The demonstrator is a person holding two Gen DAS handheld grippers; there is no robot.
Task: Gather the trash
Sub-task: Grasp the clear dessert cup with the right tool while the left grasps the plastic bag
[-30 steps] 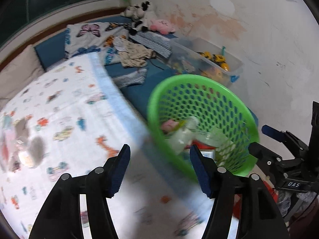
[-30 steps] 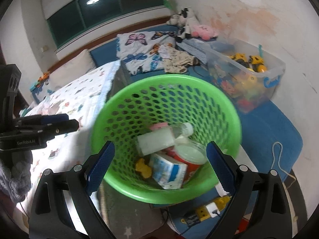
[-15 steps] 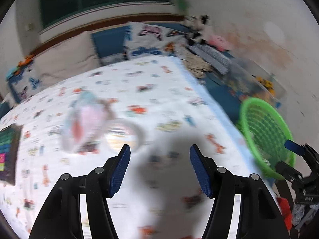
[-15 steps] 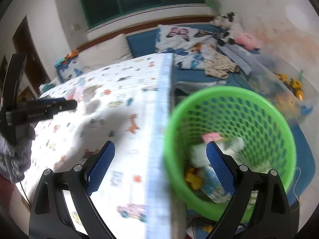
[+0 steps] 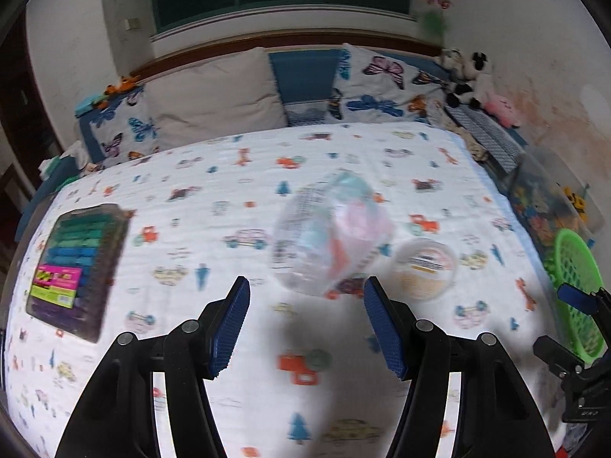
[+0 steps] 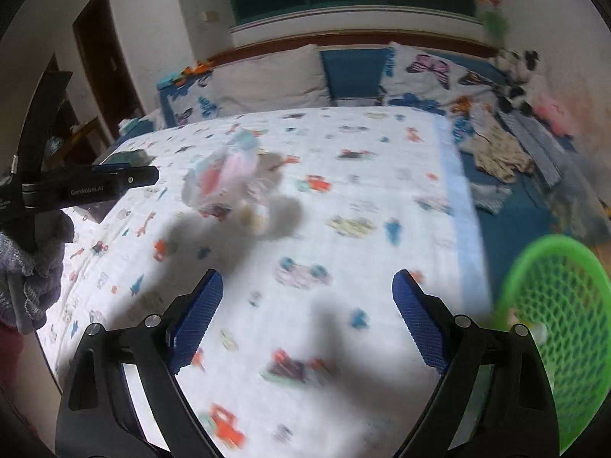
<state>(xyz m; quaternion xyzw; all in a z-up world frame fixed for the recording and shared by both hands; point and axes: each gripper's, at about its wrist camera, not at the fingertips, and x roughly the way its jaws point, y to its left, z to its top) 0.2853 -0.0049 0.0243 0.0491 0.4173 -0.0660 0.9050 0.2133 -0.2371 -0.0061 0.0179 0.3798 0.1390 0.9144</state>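
Both grippers had swung from the green basket (image 6: 565, 328), now at right edge, to the bed. Left gripper (image 5: 306, 324) gaped empty below a clear plastic bag (image 5: 330, 234) at centre; right gripper (image 6: 307, 320), empty, was closing.

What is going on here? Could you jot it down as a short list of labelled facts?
place: bed with a printed sheet
trash on bed: crumpled clear plastic bag, with a small round tub to its right
bin: green basket off the bed's right edge, some items inside
other item: dark box of coloured sticks at left
left gripper: open, empty, pointing at the bag
right gripper: empty, jaws closing a little, nothing between them
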